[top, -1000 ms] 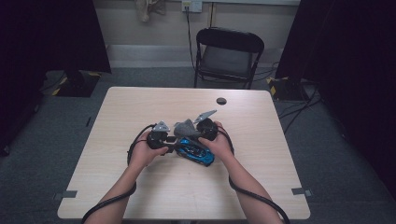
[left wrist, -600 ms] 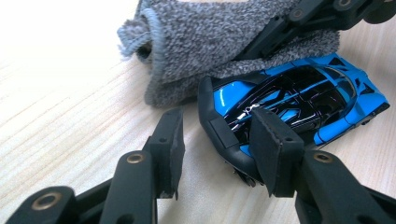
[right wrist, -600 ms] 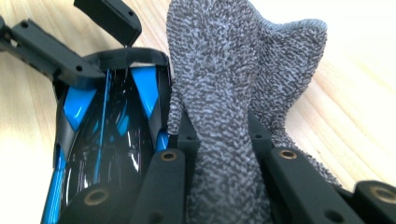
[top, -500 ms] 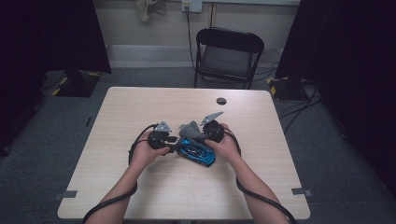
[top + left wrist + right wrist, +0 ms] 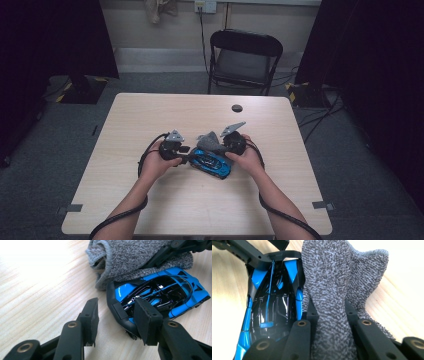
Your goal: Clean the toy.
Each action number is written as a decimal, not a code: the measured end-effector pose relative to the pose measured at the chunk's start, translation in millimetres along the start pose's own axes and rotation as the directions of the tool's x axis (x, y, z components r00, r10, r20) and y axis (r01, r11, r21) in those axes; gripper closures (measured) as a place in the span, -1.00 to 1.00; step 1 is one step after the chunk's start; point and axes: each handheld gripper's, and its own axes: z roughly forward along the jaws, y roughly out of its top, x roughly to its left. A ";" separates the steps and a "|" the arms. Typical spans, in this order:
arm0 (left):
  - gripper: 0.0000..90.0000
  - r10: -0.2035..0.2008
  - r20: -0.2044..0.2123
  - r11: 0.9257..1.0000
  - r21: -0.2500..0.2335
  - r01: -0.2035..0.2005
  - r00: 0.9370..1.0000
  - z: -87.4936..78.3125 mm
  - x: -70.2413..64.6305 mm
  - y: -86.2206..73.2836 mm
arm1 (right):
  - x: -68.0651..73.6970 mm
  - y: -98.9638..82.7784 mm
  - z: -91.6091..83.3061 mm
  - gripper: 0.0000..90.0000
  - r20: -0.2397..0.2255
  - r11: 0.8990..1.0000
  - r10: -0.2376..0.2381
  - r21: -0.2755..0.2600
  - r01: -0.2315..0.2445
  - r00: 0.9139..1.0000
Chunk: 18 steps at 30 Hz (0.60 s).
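Since a second ago: right gripper [image 5: 220, 146] and its grey cloth [image 5: 210, 141] have slid a little along the car; the left hand has kept its place.
Scene: a person at a pale wooden tabletop [image 5: 150, 115] wipes a blue toy car [image 5: 212, 163], which lies on the wood near the middle, between both hands.
Right gripper: jaws clamped tight on a fold of the cloth, whose loose end drapes against the car's side.
Left gripper [image 5: 116, 317]: jaws partly open, one pad against the car's black end [image 5: 117, 312], the other clear of it over bare wood, steadying rather than clamping.
Step in hand: judged to be rubbing the bodywork.
How to do it well: keep the cloth, not the hard jaws, on the glossy roof [image 5: 270, 307]; stroke lengthwise with light pressure; hold the left pad firm so the car does not roll away.
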 end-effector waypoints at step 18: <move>0.24 -0.003 -0.009 1.000 0.004 0.003 1.000 0.6 -1.4 1.2 | -0.6 -16.8 -17.2 0.63 0.013 1.000 -0.005 0.014 0.005 1.000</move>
